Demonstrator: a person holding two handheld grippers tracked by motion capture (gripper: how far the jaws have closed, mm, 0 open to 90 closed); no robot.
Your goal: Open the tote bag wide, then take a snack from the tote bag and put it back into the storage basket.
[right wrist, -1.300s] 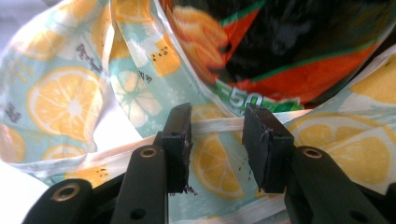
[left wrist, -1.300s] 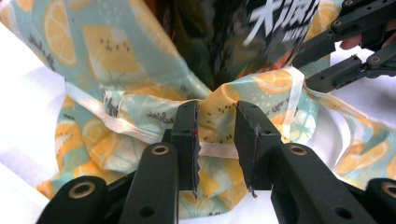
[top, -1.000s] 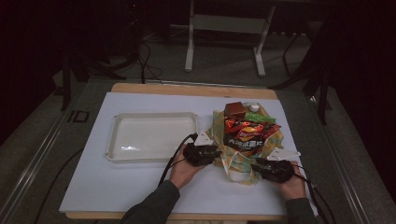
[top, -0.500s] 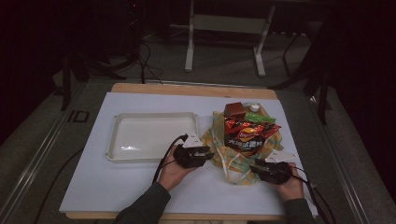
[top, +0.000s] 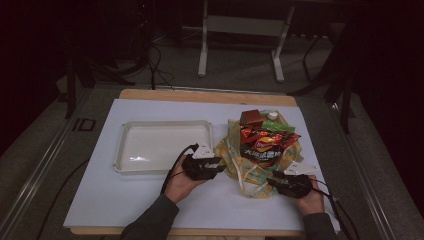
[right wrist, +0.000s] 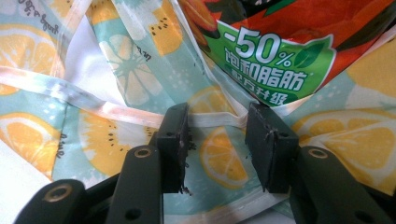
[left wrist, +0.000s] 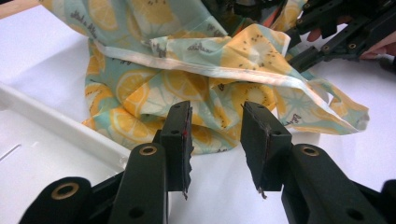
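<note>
A lemon-print cloth bag lies crumpled on the white table, right of centre. On it rest a red snack packet, a brown box and a green packet. My left gripper is at the bag's left edge; in the left gripper view it stands open just short of the cloth, with nothing between the jaws. My right gripper is at the bag's front right. It is open over the cloth, with the bag's white hem running across between the jaws below the snack packet.
An empty white tray sits left of the bag; its rim is close beside my left gripper. A small white cap lies behind the bag. The table's wooden front edge is near the person's forearms.
My left gripper has drawn a little to the left, off the bag's edge toward the tray. The right gripper has barely shifted left. The bag and its contents lie as before.
</note>
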